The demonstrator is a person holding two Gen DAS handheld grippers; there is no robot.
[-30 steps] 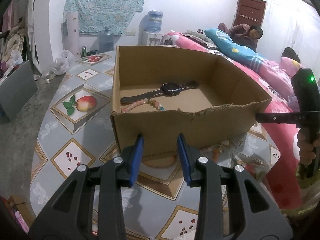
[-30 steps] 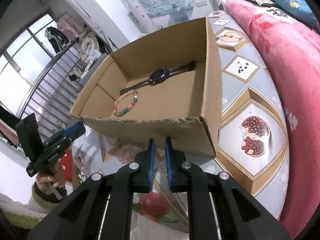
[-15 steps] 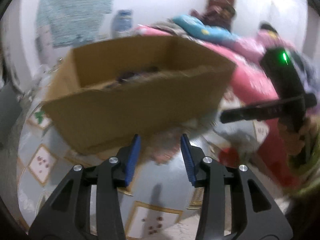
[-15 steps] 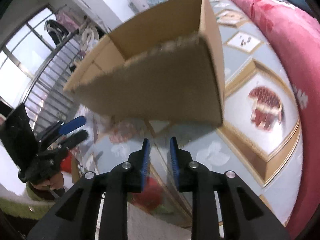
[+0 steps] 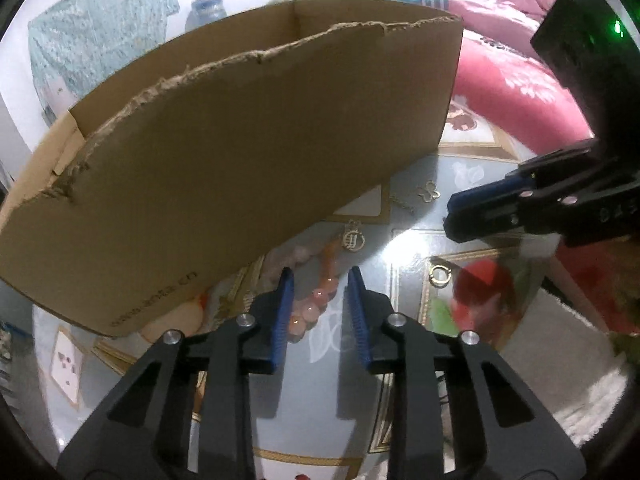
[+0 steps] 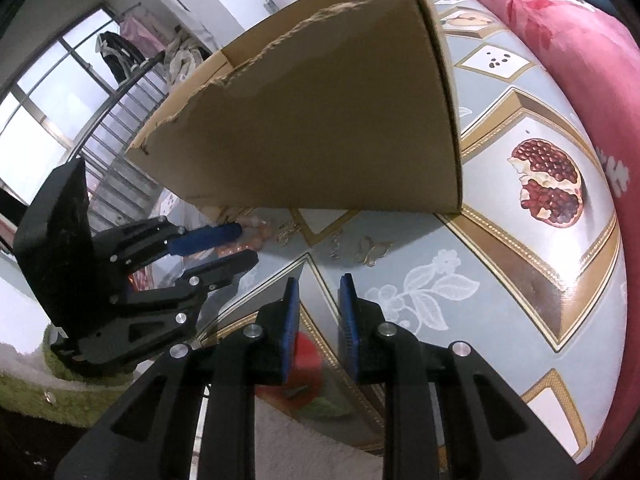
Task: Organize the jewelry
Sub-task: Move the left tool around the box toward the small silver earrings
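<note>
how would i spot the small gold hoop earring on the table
Start at the cardboard box on the fruit-print table. Right of the pink bead bracelet by the box, beside a printed red fruit, lies the gold hoop. It alone is a plain ring; the other gold pieces are ornate charms.

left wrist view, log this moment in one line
left claw: open, closing over pink bead bracelet | right claw: open, empty | cardboard box: behind bracelet

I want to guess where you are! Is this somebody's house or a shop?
Most likely a home, probably a bedroom. A pink quilt lies heaped on a bed beside the table, clothes hang by the window, and a cardboard box sits on the fruit-patterned tablecloth with a bead bracelet.
</note>
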